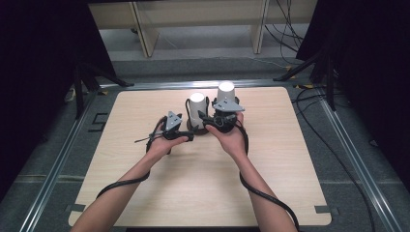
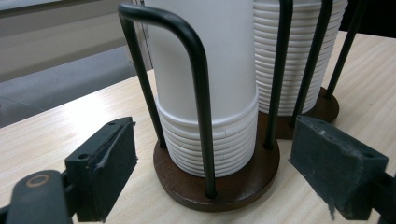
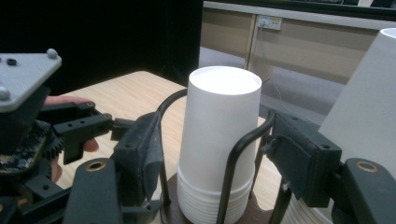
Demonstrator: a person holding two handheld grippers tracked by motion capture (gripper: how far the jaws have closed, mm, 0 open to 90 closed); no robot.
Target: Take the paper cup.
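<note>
Two stacks of white paper cups stand in black wire holders on round brown bases at the table's far middle. The shorter stack (image 1: 197, 107) (image 2: 210, 70) (image 3: 219, 126) has both grippers around its holder. My left gripper (image 1: 188, 133) (image 2: 212, 163) is open, its pads either side of the brown base (image 2: 219, 186) with a small gap on each side. My right gripper (image 1: 207, 120) (image 3: 215, 154) sits higher, its pads against the wire bars (image 3: 236, 163) on both sides of the stack. The left gripper's body (image 3: 28, 116) is close beside it.
The taller cup stack (image 1: 226, 92) (image 2: 299, 56) (image 3: 369, 107) stands right behind in its own holder, almost touching. The wooden table (image 1: 145, 193) has free room in front and to both sides. Cables (image 1: 309, 111) lie on the floor at the right.
</note>
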